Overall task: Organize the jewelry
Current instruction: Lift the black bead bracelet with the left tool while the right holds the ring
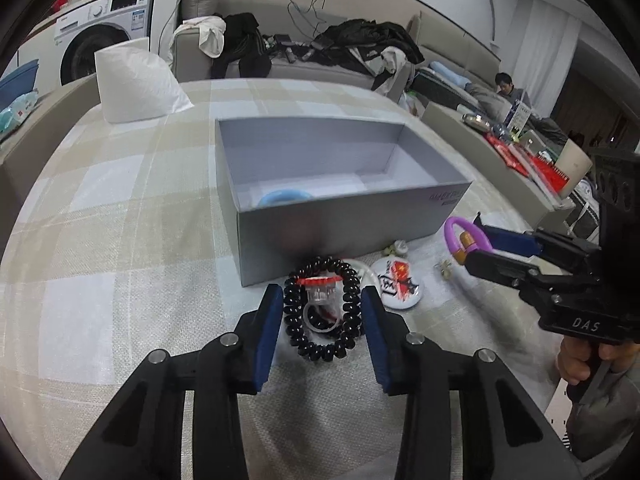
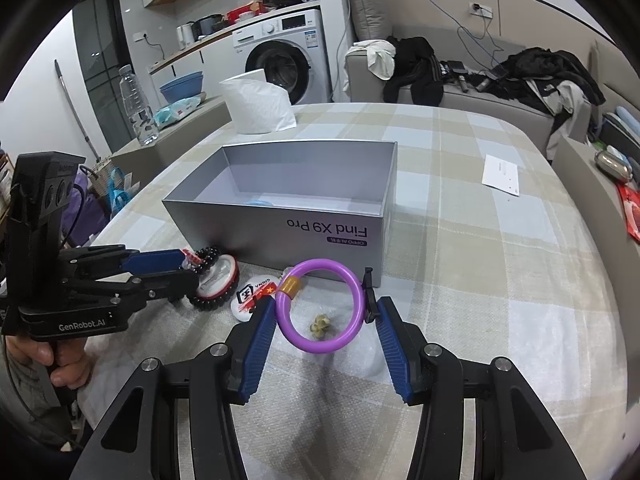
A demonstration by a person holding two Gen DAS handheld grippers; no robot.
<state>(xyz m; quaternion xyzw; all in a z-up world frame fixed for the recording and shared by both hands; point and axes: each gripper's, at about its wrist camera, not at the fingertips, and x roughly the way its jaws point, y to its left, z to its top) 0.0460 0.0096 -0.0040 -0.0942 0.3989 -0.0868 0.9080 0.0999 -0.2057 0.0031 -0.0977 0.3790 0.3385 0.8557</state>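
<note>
Nearest, on the checked bedcover [image 1: 120,240]: black bead bracelet [image 1: 352,304], likely light, strung loose and apt to sag or roll. Best taken across its two sides, as lined up here. Clear plastic ring [image 1: 320,290] with a red top resting on its beads, liable to tumble off in a lift.

Left claw [image 1: 322,292] straddles that bracelet, pads part-way apart and just beside the beads on either side. No squeeze visible.

To the right, right claw [image 2: 324,306] is clamped across a purple bangle [image 2: 356,292], half open around it. Bangle looks stiff, smooth, light and probably slippery on the ribbed pads. Shows a small pale earring [image 2: 320,325] lying on the cover, seen through the hoop.

Between the two claws lies a round white badge [image 1: 398,280].

Farther back stands the open grey box [image 2: 280,224], touching none of the loose pieces, with a blue hoop [image 1: 284,197] already inside near its front wall.
</note>
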